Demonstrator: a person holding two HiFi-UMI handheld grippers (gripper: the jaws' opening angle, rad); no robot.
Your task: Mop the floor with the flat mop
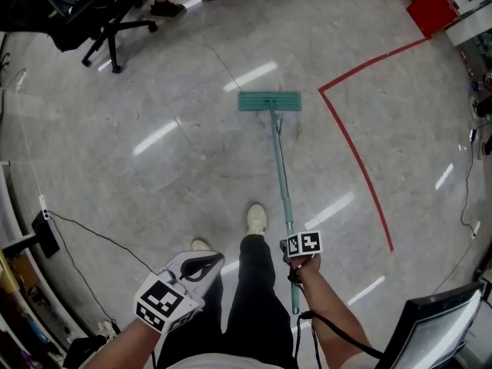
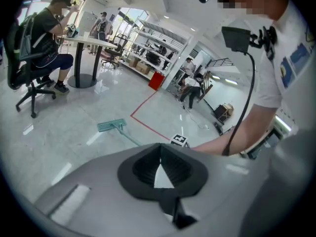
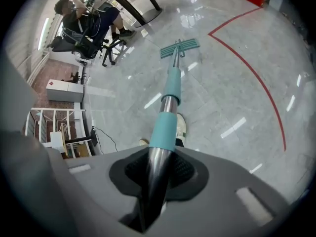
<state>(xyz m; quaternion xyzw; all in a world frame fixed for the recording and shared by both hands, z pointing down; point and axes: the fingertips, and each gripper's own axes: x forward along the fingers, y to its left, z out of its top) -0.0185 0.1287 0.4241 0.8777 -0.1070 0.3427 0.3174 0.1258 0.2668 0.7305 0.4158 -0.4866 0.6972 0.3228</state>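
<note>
Holding the mop (image 1: 278,156) by its pole (image 3: 169,104) with the right tool (image 3: 157,168), clamped narrow on bare metal just above a teal sleeve (image 3: 165,127), near the pole's upper end. Carrying nothing in the left tool (image 2: 159,158): pinched together, empty, low beside the left leg and well apart from the pole. Lying flat on the floor (image 1: 154,167), out ahead of the shoes (image 1: 257,218): the teal head (image 1: 269,101), a little left of a red line (image 1: 357,156), with a chair (image 1: 108,21) farther off at upper left.

Likely light, going by the thin pole and slim head. Stiff along the pole, though probably hinged at the head, so liable to flop or swivel if lifted. Smooth metal under the pads, so probably prone to turning or sliding in a single grip; better purchase to be expected on the teal sleeve. Glossy floor, so easy gliding and little push needed, by the look of it.

Best taken with both tools: one high for steering, the other lower down the pole, on or near a sleeve, for pressing the head flat. Worth squeezing firmly rather than hard, and steering strokes clear of the chair's legs.
</note>
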